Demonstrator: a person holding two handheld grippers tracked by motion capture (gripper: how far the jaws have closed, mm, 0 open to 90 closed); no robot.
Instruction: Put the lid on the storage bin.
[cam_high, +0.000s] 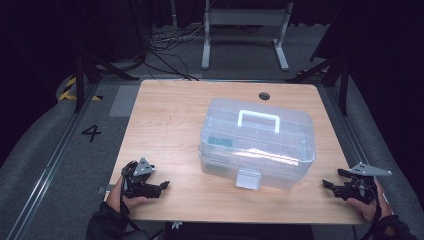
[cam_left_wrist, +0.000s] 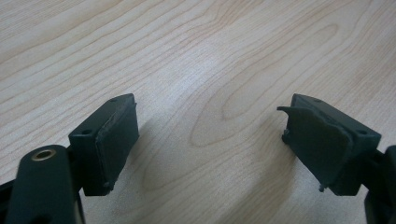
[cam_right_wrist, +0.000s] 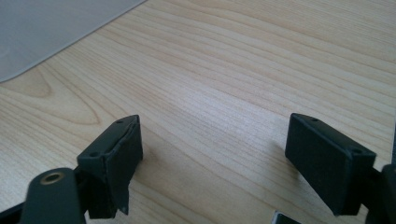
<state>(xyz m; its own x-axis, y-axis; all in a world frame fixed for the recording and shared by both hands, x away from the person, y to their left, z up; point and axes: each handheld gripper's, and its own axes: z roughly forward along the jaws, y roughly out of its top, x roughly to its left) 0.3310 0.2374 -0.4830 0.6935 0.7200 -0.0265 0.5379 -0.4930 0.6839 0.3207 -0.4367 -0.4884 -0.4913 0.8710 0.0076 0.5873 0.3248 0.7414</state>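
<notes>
At the near corners of the table (cam_high: 165, 107) my left gripper (cam_high: 161, 186) and right gripper (cam_high: 327, 185) rest, jaws spread wide and empty. The clear storage box (cam_high: 257, 142) sits right of centre toward the near edge, lid down, white handle (cam_high: 258, 120) flat, front latch (cam_high: 247, 179) facing me; I'd say nothing's started, so next is reaching for that latch

High view is looking down over the whole table (cam_high: 165, 115); both gripper views are skimming its wood close up, sharing that surface.
</notes>
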